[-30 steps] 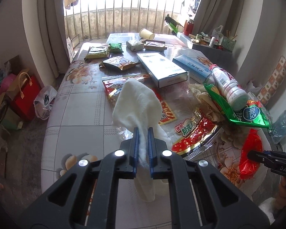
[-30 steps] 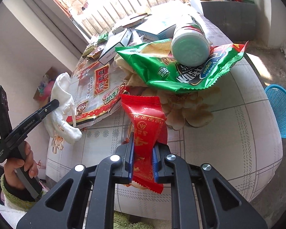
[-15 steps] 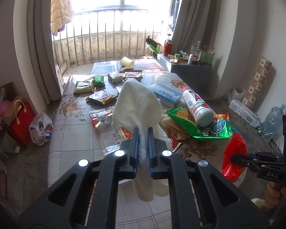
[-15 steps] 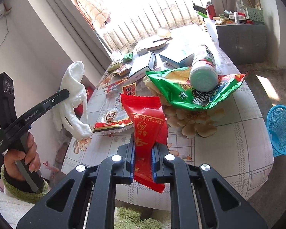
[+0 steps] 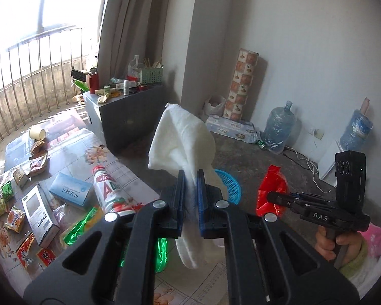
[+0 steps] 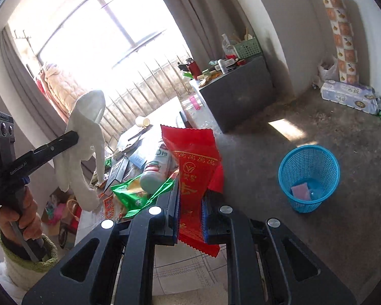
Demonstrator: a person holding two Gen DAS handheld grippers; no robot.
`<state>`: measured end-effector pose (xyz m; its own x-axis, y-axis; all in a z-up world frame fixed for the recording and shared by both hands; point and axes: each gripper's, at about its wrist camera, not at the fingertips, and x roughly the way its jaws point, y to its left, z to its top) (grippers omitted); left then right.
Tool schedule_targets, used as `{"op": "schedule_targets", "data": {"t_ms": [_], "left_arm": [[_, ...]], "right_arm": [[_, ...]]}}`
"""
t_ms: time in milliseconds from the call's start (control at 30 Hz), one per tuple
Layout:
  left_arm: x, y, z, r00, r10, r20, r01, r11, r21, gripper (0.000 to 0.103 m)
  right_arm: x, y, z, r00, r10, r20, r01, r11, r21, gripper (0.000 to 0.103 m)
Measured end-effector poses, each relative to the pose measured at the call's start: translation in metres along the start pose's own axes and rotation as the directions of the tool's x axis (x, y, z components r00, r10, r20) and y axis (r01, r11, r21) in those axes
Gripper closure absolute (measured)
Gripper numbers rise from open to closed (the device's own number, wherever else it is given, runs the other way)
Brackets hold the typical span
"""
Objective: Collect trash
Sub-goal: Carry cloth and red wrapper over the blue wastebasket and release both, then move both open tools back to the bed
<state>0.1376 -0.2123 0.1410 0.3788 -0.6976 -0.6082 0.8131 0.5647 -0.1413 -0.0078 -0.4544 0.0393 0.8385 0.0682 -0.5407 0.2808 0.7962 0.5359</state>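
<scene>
Landmark: the blue basket (image 6: pixel 308 175), a small plastic bin with holes in its wall, stands on the gray floor.
In the basket: a pink flat thing (image 6: pixel 300 190) lies at the bottom, next to something pale blue that is too small to tell.
Left gripper (image 5: pixel 189 178): its two fingers are squeezed tight on a white cloth (image 5: pixel 183 137). The cloth sticks up above the fingers and hangs down below them. In the left wrist view it is in front of the basket and hides part of the rim.
Right gripper (image 6: pixel 190 198): its two fingers are pinched on a red wrapper (image 6: pixel 194 167). The wrapper stands up from the fingers, left of the basket and well apart from it.
Table (image 5: pixel 144 185): it is left of the basket, with flowers printed on its top.
On the table: a white bottle (image 5: pixel 106 190) lies on its side, a green bag (image 6: pixel 137 193) is under it, a light blue box (image 5: pixel 71 190) is beside it, a paper cup (image 5: pixel 37 132) lies at the far end, and small snack packs are spread around.
Gray cabinet (image 6: pixel 238 94): it is behind the basket by the wall. A green crate (image 6: pixel 247 48) and a red flask (image 6: pixel 194 68) sit on top.
Water jug (image 5: pixel 279 127): a big clear jug stands by the wall, far behind the basket.
</scene>
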Motion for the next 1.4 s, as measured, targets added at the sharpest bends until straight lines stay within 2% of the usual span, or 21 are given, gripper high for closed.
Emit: {"op": "schedule_targets", "data": {"t_ms": [67,133,200,267,400,533,633,733,800,833,867,900,1000,1067,1233,1400], "left_arm": [[0.047,-0.018,0.021,0.996,-0.048,-0.071,0.050,0.998,0.034,0.096],[0.103,-0.031,0.036,0.982,-0.087,-0.170,0.095,0.995,0.040,0.095],[0.158,-0.041,0.044,0.961,-0.081,-0.265,0.098,0.994,0.052,0.095],[0.212,-0.052,0.047,0.942,-0.046,-0.333,0.081,0.992,0.092,0.095],[0.321,-0.064,0.039,0.877,0.013,-0.481,0.058,0.989,0.134,0.095],[0.419,-0.067,0.022,0.800,0.057,-0.597,0.030,0.990,0.135,0.095],[0.473,-0.069,0.008,0.764,0.080,-0.640,0.015,0.990,0.141,0.094],[0.515,-0.066,0.002,0.745,0.092,-0.661,-0.009,0.992,0.128,0.093],[0.532,-0.067,-0.001,0.738,0.112,-0.666,-0.035,0.991,0.128,0.070],[0.538,-0.065,0.000,0.739,0.128,-0.661,-0.058,0.990,0.126,0.048],[0.540,-0.066,0.001,0.749,0.139,-0.648,-0.080,0.990,0.120,0.038],[0.540,-0.066,0.002,0.758,0.143,-0.637,-0.089,0.989,0.115,0.038],[0.539,-0.068,0.008,0.759,0.147,-0.635,-0.081,0.988,0.132,0.035],[0.530,-0.070,0.014,0.773,0.153,-0.616,-0.078,0.986,0.147,0.035],[0.498,-0.075,0.035,0.803,0.144,-0.578,-0.081,0.988,0.133,0.035],[0.430,-0.079,0.064,0.851,0.100,-0.515,-0.047,0.992,0.115,0.035]], "right_arm": [[0.005,-0.036,0.010,0.999,-0.036,0.001,0.036,0.996,0.079,0.090],[0.015,-0.074,0.019,0.999,-0.047,-0.019,0.049,0.985,0.163,0.090],[0.032,-0.107,0.027,0.996,-0.076,-0.046,0.084,0.971,0.224,0.090],[0.053,-0.138,0.030,0.991,-0.103,-0.079,0.121,0.954,0.276,0.090],[0.104,-0.200,0.032,0.982,-0.099,-0.164,0.157,0.906,0.393,0.089],[0.157,-0.253,0.031,0.961,-0.116,-0.251,0.223,0.860,0.458,0.089],[0.194,-0.286,0.030,0.951,-0.113,-0.289,0.247,0.838,0.487,0.089],[0.226,-0.317,0.029,0.946,-0.104,-0.307,0.258,0.815,0.518,0.087],[0.243,-0.339,0.030,0.944,-0.095,-0.317,0.264,0.795,0.547,0.075],[0.251,-0.347,0.028,0.942,-0.098,-0.322,0.272,0.784,0.558,0.060],[0.255,-0.354,0.026,0.940,-0.102,-0.326,0.280,0.776,0.566,0.050],[0.260,-0.360,0.024,0.938,-0.108,-0.329,0.289,0.769,0.571,0.050],[0.264,-0.373,0.018,0.930,-0.132,-0.342,0.321,0.742,0.588,0.050],[0.257,-0.374,0.015,0.940,-0.123,-0.319,0.301,0.740,0.601,0.049],[0.232,-0.361,0.012,0.948,-0.139,-0.285,0.286,0.760,0.584,0.049],[0.193,-0.330,0.018,0.958,-0.152,-0.242,0.263,0.802,0.537,0.047]]}}
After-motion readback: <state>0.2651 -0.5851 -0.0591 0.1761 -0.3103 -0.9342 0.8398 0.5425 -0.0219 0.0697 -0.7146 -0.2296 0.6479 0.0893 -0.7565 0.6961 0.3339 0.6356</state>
